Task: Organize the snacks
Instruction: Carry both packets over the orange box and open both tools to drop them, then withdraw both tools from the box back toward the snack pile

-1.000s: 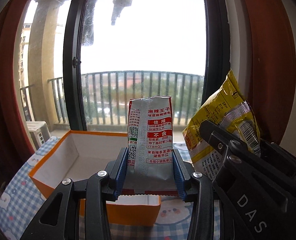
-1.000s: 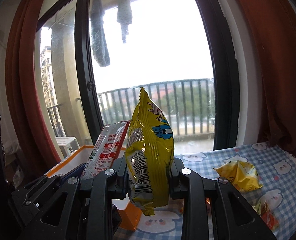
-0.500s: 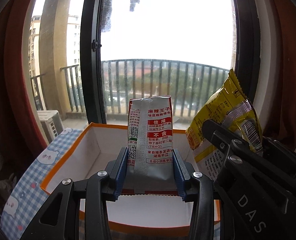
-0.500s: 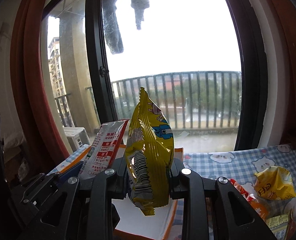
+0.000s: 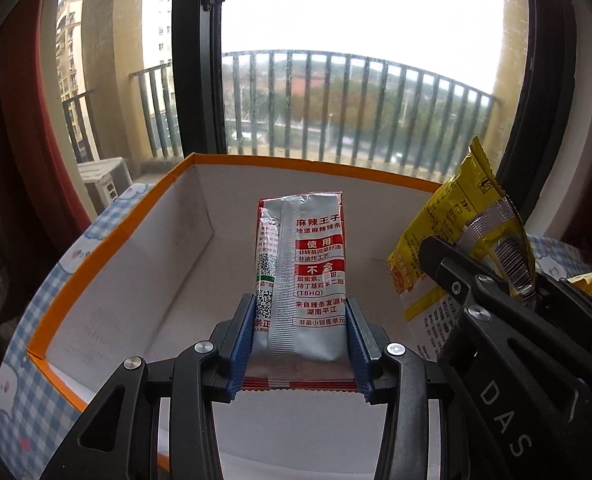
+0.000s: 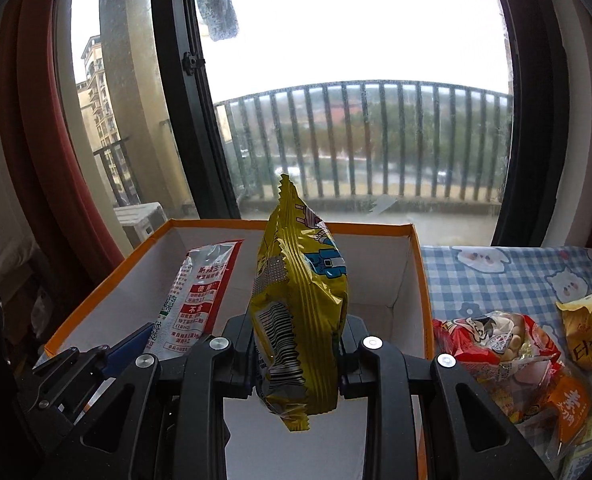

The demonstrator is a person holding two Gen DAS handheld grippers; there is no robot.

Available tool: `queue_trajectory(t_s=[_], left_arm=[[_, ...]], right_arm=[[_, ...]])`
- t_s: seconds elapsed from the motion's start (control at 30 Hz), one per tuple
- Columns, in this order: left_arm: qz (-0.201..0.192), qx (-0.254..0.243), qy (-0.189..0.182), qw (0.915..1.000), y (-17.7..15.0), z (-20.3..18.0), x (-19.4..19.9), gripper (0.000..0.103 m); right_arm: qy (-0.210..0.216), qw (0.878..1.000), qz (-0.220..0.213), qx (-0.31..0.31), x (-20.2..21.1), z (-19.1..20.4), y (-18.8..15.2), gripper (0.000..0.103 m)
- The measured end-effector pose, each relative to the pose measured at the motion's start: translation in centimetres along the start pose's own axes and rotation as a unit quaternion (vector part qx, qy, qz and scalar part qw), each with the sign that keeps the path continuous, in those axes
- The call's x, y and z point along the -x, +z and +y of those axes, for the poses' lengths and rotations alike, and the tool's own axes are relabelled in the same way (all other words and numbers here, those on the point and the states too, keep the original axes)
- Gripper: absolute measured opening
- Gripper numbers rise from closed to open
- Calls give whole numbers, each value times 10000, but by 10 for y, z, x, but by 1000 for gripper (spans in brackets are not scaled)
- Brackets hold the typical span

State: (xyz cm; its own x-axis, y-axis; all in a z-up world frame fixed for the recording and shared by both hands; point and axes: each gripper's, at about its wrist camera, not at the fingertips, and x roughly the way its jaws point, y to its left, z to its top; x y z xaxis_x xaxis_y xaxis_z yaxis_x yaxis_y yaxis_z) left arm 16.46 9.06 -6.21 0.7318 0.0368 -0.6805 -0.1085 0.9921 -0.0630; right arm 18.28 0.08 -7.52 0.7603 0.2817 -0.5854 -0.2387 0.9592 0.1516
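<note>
My left gripper (image 5: 300,334) is shut on a silver and red snack packet (image 5: 301,272), held upright over the open white box with orange rim (image 5: 108,248). My right gripper (image 6: 297,350) is shut on a yellow snack bag (image 6: 301,308), also held upright over the same box (image 6: 419,276). The yellow bag (image 5: 455,248) and right gripper show at the right of the left wrist view. The silver and red packet (image 6: 194,300) shows at the left of the right wrist view. The box interior looks bare.
The box stands on a blue checked cloth (image 6: 507,276) by a large window. To the right of the box lie a red snack bag (image 6: 495,344), an orange packet (image 6: 567,400) and a yellow packet (image 6: 591,336). Red curtains hang at both sides.
Both grippers have moved forward and lower with their packets, from short of the box to over its open interior. The box now fills the lower view.
</note>
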Motion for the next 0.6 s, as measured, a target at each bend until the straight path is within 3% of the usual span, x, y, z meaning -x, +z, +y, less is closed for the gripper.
queue_trajectory(t_s=[0.17, 0.23, 0.3, 0.33, 0.37, 0.43, 0.6], left_arm=[[269, 193, -20, 9994, 5, 5, -12, 51], [288, 211, -116, 9993, 7, 5, -11, 69], [171, 206, -235, 9994, 7, 5, -4, 86], [79, 225, -221, 9995, 4, 4, -1, 91], [7, 254, -154, 9996, 3, 5, 3, 91], [-30, 240, -139, 9996, 2, 5, 4, 91], [20, 158, -171, 9997, -5, 0, 11, 91]], right_arm=[[-161, 9991, 215, 321, -12, 6, 7, 37], [-20, 9987, 394, 324, -17, 4, 7, 40], [161, 9986, 422, 277, -16, 1, 7, 50], [208, 9987, 378, 270, -14, 0, 8, 63], [234, 9988, 323, 278, -11, -1, 8, 74], [211, 9992, 182, 295, -3, 1, 6, 82], [260, 9988, 297, 279, -1, 0, 4, 88]])
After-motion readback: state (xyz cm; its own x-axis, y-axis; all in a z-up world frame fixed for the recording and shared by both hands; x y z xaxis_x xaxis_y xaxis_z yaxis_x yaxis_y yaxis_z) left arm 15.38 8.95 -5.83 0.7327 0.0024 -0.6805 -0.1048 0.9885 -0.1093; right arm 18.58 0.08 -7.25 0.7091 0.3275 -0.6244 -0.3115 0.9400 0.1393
